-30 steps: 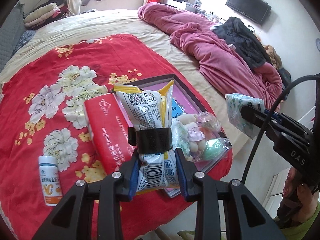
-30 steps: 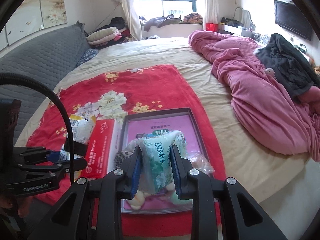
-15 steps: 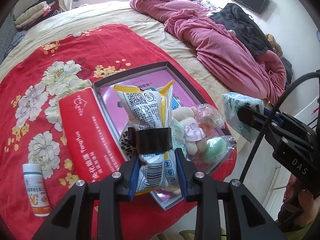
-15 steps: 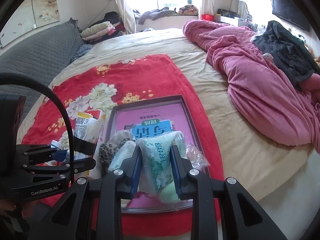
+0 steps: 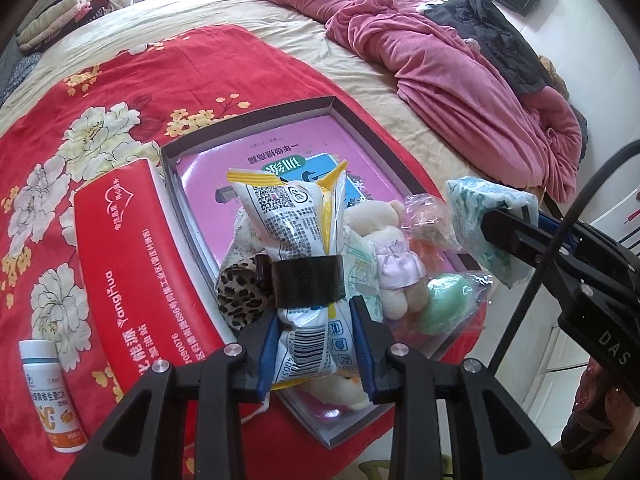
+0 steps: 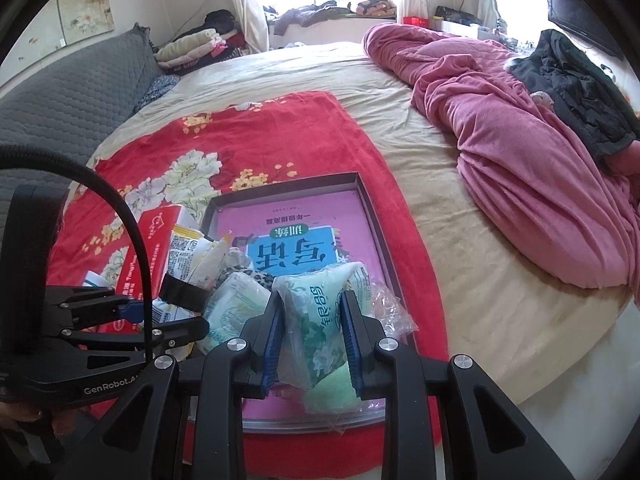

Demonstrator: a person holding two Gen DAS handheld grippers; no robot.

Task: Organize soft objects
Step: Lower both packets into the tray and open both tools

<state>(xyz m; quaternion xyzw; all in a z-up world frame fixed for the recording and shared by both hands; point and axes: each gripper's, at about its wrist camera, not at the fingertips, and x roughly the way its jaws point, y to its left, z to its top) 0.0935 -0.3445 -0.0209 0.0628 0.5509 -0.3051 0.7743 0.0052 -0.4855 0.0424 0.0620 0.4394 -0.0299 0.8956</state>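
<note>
**Two packets held over the tray on the bed**

The bed filled the room, its beige sheet bare along the far side. A crumpled pink quilt lay heaped along its right edge, with dark clothing on top of it. A red floral blanket covered the near left part of the bed and carried everything else.

On the blanket sat a shallow grey tray with a pink and blue booklet flat on its floor. A long red box lay just beside the tray's left edge, touching it. At the tray's near end the soft things were piled together: a leopard-print cloth, a small plush bear in a lilac dress, a green rounded thing in clear plastic and a crinkled clear bag.

The left gripper had its jaws clenched on a white and yellow snack bag, which stood upright over the tray's near left corner with a black band around its middle. The right gripper had its jaws grasping a green-printed tissue pack, held above the tray's near end; a second similar pack lay just to its left.

A small white bottle with an orange label stood on the blanket near its near left corner, well apart from the tray.
</note>
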